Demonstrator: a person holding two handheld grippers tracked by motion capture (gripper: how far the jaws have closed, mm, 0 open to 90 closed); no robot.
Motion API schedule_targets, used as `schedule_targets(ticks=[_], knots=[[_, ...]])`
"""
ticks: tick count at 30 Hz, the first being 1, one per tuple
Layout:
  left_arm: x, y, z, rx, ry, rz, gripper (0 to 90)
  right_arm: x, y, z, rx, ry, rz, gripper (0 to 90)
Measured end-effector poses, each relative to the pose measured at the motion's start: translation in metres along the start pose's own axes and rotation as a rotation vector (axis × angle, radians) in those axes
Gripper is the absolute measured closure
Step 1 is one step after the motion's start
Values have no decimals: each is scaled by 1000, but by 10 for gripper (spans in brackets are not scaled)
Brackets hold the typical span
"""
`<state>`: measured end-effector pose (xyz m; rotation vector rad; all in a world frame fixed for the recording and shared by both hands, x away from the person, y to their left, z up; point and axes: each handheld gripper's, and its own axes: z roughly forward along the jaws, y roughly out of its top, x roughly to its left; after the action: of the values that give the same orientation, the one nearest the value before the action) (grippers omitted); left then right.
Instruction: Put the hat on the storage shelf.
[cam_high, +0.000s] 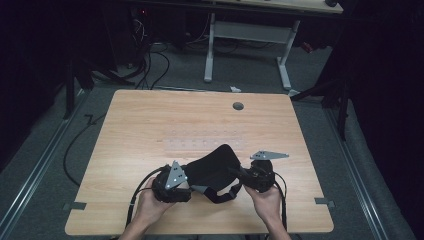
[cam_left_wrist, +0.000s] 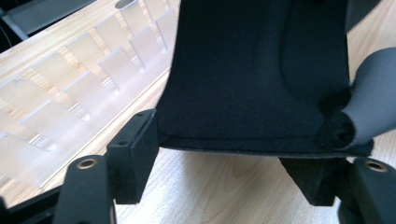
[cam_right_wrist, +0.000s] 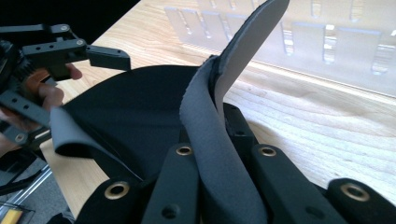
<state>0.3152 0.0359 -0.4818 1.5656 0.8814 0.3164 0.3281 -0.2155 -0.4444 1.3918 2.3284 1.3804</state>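
Note:
A black padded fabric piece (cam_high: 215, 162) with grey straps (cam_high: 222, 195) lies on the wooden table (cam_high: 150, 120) near its front edge. My left gripper (cam_high: 192, 184) is at the pad's left end. In the left gripper view its jaws (cam_left_wrist: 224, 172) stand wide apart on either side of the black pad's (cam_left_wrist: 252, 70) lower edge, which rests across them unpinched. My right gripper (cam_high: 239, 176) is at the pad's right end. In the right gripper view it (cam_right_wrist: 212, 133) is shut on a grey strap (cam_right_wrist: 210, 107) that curls up between its jaws.
A clear slotted plastic rack (cam_high: 205, 145) lies flat just behind the pad, also seen as the rack (cam_left_wrist: 70, 93) and the rack (cam_right_wrist: 327, 42). A round cable hole (cam_high: 238, 106) sits at the table's far side. Another desk's white legs (cam_high: 210, 50) and floor cables stand beyond.

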Motion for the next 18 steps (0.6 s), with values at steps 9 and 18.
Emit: schedule_targets(ticks=[9, 18], knots=[[-9, -5, 4, 22, -1, 45, 513, 7, 3, 5, -5, 16, -11, 858], [-5, 2, -6, 47, -52, 6, 723, 12, 7, 6, -34, 45, -17, 818]])
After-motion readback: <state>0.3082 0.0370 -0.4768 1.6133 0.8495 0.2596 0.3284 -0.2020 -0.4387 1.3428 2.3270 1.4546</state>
